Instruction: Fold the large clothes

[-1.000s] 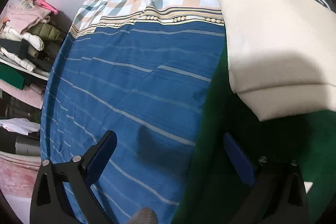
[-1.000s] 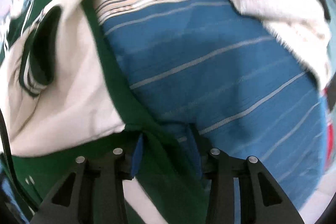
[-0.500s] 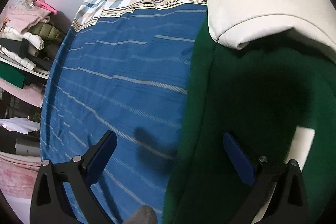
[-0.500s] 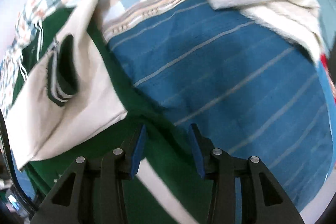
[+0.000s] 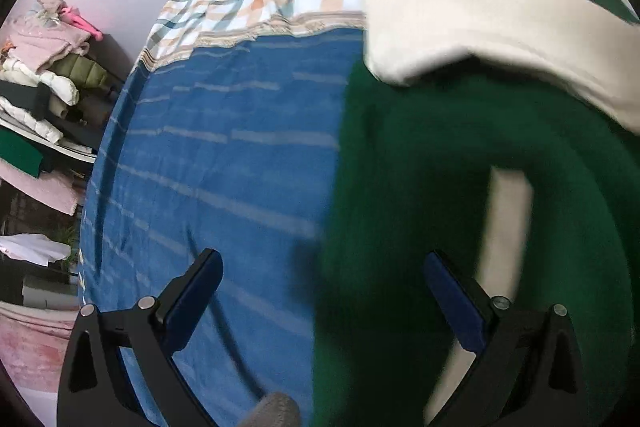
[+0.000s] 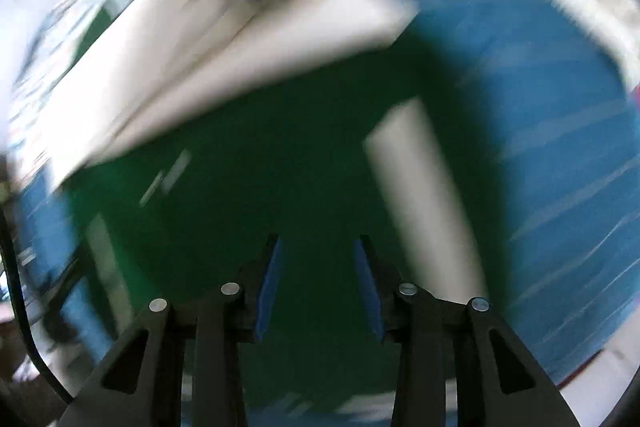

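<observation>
Lying under the right hand-held gripper [image 6: 318, 259]: green garment [image 6: 248, 187].

Soft, even indoor light. Right view heavily motion-smeared; only the right tool [image 6: 318, 283] stays sharp. Left view milder blur over the green garment [image 5: 420, 167], dark shadow on it near left tool [image 5: 320, 291]. Fisheye bends edges; corners black.

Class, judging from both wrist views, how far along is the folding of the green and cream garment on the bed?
Done: a cream sleeve lies folded across the green garment. In hand: the right gripper hovers over the green body; whether it grips cloth is unclear. The left gripper is open and empty. Left: folding the body, which lies spread on the blue bedspread.
</observation>
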The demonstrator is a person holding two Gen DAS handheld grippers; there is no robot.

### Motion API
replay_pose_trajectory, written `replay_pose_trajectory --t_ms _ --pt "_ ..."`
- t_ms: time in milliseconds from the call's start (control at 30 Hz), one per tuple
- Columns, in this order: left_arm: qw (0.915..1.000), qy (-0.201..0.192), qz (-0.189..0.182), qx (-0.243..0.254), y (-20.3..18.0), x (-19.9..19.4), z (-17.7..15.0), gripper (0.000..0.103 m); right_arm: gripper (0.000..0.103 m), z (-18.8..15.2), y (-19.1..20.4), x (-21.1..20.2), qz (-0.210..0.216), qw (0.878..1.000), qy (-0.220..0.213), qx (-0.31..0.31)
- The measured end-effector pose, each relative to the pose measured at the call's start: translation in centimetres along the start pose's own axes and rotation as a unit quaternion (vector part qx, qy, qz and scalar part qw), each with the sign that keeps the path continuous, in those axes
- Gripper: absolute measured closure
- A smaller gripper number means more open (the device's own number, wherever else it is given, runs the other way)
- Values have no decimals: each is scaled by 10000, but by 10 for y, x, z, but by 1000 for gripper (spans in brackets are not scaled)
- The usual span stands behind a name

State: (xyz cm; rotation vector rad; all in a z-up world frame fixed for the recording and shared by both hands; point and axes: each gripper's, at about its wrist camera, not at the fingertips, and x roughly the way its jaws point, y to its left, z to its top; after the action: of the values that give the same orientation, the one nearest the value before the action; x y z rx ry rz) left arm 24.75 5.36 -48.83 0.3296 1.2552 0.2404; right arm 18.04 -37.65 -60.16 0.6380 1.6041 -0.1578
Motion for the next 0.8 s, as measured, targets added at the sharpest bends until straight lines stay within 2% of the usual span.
replay_pose_trajectory --t_ms 100,167,233,267,300,333,400,500,633,700,733,800 --pt "9991 265 -206 253 -13 -11 -35 0 63 -59 26 36 640 9955 692 100" --pt "9974 502 -339 389 -21 -11 -57 0 63 -88 36 64 690 9923 1005 198" --pt "9965 561 -372 492 -27 -11 -74 0 63 -102 39 89 777 9878 1304 353" --pt "9962 581 -374 538 -28 -11 -81 0 66 -108 38 98 780 9866 1356 469" --pt "9958 606 -425 530 -26 -12 -85 0 89 -113 39 100 780 9866 1330 534" --pt "9956 634 -473 500 -24 -12 -88 0 90 -116 40 95 556 9909 1143 450" --pt "9953 658 -585 398 -17 -15 -93 0 92 -122 41 78 382 9945 872 438" --pt "9943 730 -677 392 -19 -8 -100 0 92 -127 38 67 -54 9975 677 187" --pt "9930 716 -770 528 -31 15 -98 0 89 -119 42 86 -416 9952 878 99" --pt "9919 753 -955 360 -28 22 -93 0 83 -118 48 88 -611 9932 987 -15" --pt "9905 808 -1092 226 -26 26 -91 0 81 -118 51 85 -613 9929 1021 -62" --pt "9878 870 -1292 25 -21 31 -87 0 70 -121 54 72 -533 9934 995 -225"
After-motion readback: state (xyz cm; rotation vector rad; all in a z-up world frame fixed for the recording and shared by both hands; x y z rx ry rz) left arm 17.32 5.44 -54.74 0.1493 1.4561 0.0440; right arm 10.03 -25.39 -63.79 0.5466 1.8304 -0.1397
